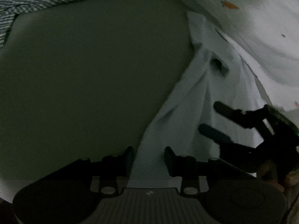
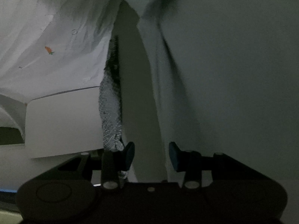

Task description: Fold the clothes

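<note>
A pale grey-white garment lies in folds on the dim table, running from the top right down to my left gripper. The left gripper is open, its jaws either side of the cloth's edge. My right gripper shows at the right of the left wrist view, open over the same cloth. In the right wrist view the garment hangs as a long fold down between the open fingers of the right gripper. The scene is dark.
A striped cloth lies at the top left. A white sheet with small orange carrot prints spreads behind. A knitted grey cloth hangs beside a white box-like surface.
</note>
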The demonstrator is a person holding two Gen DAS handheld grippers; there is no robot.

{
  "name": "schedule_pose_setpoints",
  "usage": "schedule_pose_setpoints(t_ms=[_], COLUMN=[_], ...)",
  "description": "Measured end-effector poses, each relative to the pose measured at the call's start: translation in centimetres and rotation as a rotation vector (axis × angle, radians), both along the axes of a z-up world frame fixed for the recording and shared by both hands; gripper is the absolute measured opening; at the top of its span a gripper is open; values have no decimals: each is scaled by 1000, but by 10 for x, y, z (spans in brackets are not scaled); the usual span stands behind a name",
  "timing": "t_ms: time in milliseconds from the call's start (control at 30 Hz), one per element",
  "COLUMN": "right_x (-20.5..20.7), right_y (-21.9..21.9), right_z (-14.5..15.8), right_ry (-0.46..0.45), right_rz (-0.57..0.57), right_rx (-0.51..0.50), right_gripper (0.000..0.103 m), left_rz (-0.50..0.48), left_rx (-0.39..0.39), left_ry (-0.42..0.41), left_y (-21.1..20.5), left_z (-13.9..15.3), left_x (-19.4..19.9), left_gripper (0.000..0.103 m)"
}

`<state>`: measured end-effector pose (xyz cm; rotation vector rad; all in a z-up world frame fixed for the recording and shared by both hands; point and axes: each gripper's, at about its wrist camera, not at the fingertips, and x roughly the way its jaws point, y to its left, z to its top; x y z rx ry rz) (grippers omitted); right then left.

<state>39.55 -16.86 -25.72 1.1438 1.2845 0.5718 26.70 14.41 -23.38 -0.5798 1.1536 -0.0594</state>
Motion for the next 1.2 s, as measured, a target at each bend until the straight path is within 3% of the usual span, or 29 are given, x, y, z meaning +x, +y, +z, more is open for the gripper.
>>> schedule_pose_setpoints(t_ms=[167, 300, 367, 633, 767, 900, 933, 1000, 1133, 1200], right_x=[-26, -39, -45, -64, -67, -66, -67, -71, -76, -78], right_y=[-3, 8, 16, 35, 44, 60, 61, 58, 51, 45], right_z=[-11, -19, -21, -12, -7, -7, -8, -9, -6, -9], right_ry=[31, 35, 38, -22, -67, -72, -70, -66, -73, -66], right_rz=[-42, -56, -59, -54, -79, -34, -32, -47, -84, -105], right_rx=[-10, -15, -25, -117, -47, -154, -202, -256, -360, -343], right_gripper=[38, 30, 29, 29, 29, 28, 24, 5, 2, 0], left_rz=[-71, -98, -103, -117, -121, -136, -140, -151, -181, -203], left_rx=[-42, -81, -99, -133, -127, -99, -93, -86, -87, -90], left_ry=[-30, -62, -84, -91, -102, -102, -102, -104, -101, -93], left_y=[-2, -1, 2, 15, 23, 28, 29, 30, 26, 19], left_z=[0, -3, -2, -3, -1, 0, 0, 0, -3, -7], left_x=[-15, -29, -33, -36, -40, -41, -41, -40, -37, -33], left_gripper=[35, 9, 5, 6, 6, 10, 12, 15, 19, 21])
